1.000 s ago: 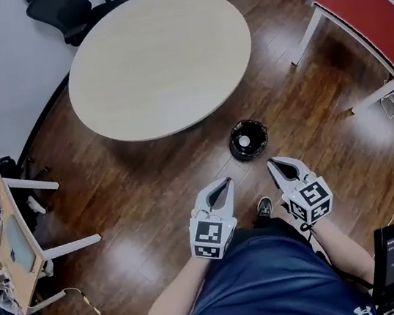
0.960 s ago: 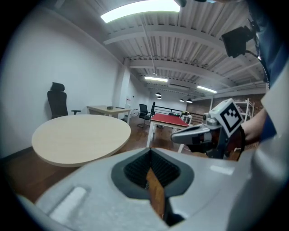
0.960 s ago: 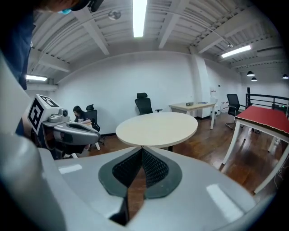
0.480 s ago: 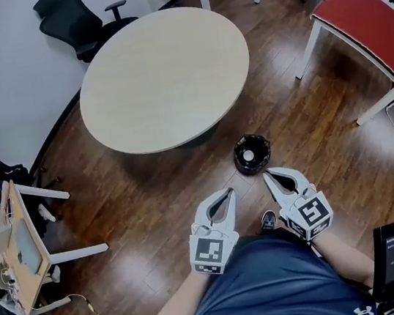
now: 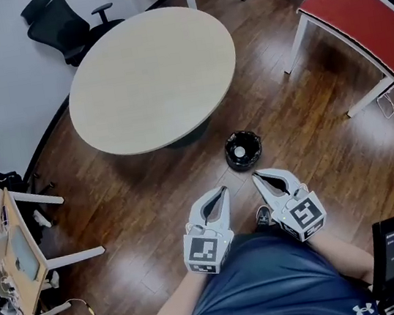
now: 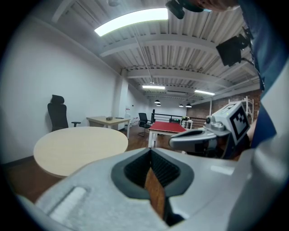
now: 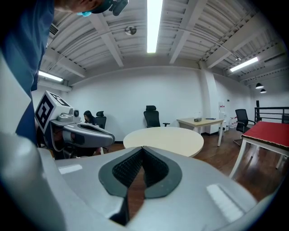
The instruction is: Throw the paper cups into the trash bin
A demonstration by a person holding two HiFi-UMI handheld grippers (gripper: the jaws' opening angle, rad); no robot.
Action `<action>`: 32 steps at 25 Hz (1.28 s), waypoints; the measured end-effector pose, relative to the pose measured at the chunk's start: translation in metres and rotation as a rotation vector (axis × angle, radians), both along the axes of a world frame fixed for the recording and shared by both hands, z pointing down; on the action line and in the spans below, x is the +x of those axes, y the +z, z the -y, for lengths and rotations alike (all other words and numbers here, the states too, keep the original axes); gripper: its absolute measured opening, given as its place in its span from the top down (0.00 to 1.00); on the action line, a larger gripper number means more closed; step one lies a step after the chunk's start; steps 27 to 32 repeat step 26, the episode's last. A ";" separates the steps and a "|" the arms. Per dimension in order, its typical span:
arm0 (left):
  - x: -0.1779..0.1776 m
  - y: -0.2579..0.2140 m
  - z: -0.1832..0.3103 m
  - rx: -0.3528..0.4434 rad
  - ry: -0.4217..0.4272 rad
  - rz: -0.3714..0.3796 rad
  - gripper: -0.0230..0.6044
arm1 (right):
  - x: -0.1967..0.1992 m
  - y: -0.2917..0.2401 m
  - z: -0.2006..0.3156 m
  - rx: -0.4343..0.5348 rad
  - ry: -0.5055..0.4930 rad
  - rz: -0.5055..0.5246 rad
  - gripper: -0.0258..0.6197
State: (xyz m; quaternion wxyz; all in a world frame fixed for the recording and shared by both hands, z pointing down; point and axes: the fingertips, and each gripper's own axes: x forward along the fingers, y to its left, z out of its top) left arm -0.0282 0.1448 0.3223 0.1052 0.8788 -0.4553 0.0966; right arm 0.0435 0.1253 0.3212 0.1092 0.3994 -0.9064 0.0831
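- Trash bin (image 5: 256,142): black, round, upright on the wooden floor (image 5: 150,190), mouth open to the top. A small white object (image 5: 239,151) is seen inside it, judged to be a paper cup already dropped in; it is too small for certainty.
- Bearing: the bin lies just ahead of the tips of the right tongs (image 5: 257,175), slightly to their left. From the left tongs (image 5: 223,188) it lies ahead and off to the right, a little farther. The right hand is judged the nearer one.
- Axis: the bin is round, so no long axis needs to be matched. Any drop would be made from straight above the mouth.
- Tongs: both pairs are clenched, pad against pad, with nothing grasped. Only floor is seen through the slit behind the pads in each gripper view.
- Round tabletop (image 5: 151,79): well beyond the bin, ahead and left of both tongs. No cup is made out on it, so the task is judged finished or nearly so.
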 end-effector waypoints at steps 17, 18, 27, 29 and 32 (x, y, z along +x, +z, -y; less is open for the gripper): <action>-0.004 0.007 -0.012 -0.030 -0.010 0.005 0.96 | 0.009 0.010 -0.005 -0.008 0.028 0.032 0.94; -0.005 0.007 -0.012 -0.030 -0.010 0.004 0.96 | 0.009 0.010 -0.006 -0.010 0.032 0.030 0.94; -0.006 0.011 -0.005 -0.029 -0.007 0.003 0.96 | 0.006 0.013 0.003 -0.004 0.033 0.027 0.94; -0.006 0.011 -0.005 -0.029 -0.007 0.003 0.96 | 0.006 0.013 0.003 -0.004 0.033 0.027 0.94; -0.006 0.011 -0.005 -0.029 -0.007 0.003 0.96 | 0.006 0.013 0.003 -0.004 0.033 0.027 0.94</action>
